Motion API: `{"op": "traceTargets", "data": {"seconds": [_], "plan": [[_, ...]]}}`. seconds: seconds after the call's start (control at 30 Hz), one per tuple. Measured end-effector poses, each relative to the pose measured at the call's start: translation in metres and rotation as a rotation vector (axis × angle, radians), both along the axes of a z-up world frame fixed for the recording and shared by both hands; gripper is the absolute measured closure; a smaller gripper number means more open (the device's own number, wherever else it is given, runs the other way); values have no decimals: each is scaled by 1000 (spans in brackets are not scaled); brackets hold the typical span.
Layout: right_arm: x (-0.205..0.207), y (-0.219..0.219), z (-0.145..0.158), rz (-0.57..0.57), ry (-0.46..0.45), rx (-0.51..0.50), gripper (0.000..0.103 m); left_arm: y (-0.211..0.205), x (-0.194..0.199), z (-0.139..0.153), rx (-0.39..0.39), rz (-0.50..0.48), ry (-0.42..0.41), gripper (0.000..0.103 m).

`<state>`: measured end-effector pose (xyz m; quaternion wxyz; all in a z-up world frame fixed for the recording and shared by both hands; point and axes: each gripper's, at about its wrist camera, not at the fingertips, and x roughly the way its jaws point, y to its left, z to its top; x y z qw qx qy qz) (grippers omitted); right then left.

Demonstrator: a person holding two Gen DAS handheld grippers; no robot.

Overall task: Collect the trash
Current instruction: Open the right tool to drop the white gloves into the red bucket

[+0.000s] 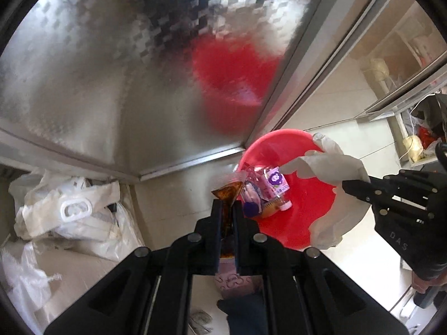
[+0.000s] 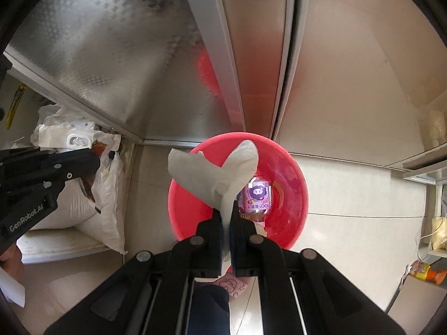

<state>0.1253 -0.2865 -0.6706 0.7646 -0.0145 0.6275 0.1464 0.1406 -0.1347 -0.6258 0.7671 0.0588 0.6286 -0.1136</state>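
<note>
A red plastic basin stands on the tiled floor against a steel cabinet; it also shows in the right wrist view. In it lie a small bottle with a purple label and other wrappers. My left gripper is shut on a brown sauce packet, held just left of the basin's rim. My right gripper is shut on a crumpled white tissue, held over the basin; gripper and tissue also show in the left wrist view.
Steel cabinet doors rise behind the basin. White sacks and plastic bags lie on the floor to the left. A shelf with bags stands at the right. An orange bottle lies at the far right.
</note>
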Motion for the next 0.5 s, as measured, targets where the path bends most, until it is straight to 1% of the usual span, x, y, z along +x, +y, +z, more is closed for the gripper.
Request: {"op": "traceTargets", "data": {"seconds": [0.03,0.1,0.13,0.17,0.23,0.3,0.37,0.4,0.5], "plan": [[-1,0,-2,2,2,0,96,0,1,-1,1,-6,-8,97],[-3,0,-3,15,-2,-1,68,1,4,0,10,-20,-25,97],[-5,-1,0,16,-5,-2,40,-1,4,2,17,-31,-28,97],[-7,-2,1,16,-10,-3,31,-2,4,5,25,-41,-31,97],[-12,-8,10,4,-25,12,31,-6,5,10,27,-63,-35,97],[-16,-12,19,-11,-40,-19,27,-11,5,20,24,-87,-41,97],[-18,-18,27,-31,-38,-31,19,-16,5,27,9,-109,-45,97],[-20,-21,33,-45,-40,-37,18,-18,5,29,0,-118,-42,97],[-26,-31,51,-100,-54,-70,9,-27,5,35,-36,-136,-19,97]]}}
